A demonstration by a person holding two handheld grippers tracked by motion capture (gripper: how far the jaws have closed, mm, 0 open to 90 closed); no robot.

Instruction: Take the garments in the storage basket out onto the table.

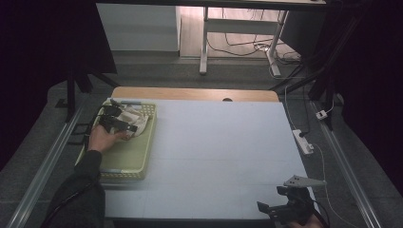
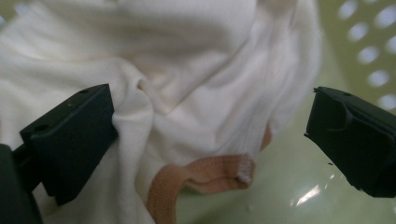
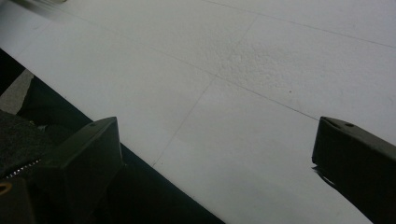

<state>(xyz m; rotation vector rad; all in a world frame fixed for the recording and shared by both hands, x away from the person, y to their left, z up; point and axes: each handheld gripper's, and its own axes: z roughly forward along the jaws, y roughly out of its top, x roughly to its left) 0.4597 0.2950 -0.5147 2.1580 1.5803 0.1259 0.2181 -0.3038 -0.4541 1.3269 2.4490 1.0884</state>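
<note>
High view looks forward and down over the table (image 1: 214, 142); gripper views sit close: left on the basket's (image 2: 355, 42) cloth (image 2: 187, 70), right at the near table edge

A lab-like recording room: dark curtains at both sides, metal rails (image 1: 45, 159) flanking the tabletop (image 1: 214, 147), power strip (image 1: 303, 141) and cables on grey carpet.

cloth (image 2: 196, 79): I see its top and left cut off | right hand-held gripper (image 1: 285, 207): bottom edge crops it | basket (image 1: 124, 164) holes: blurred
</note>
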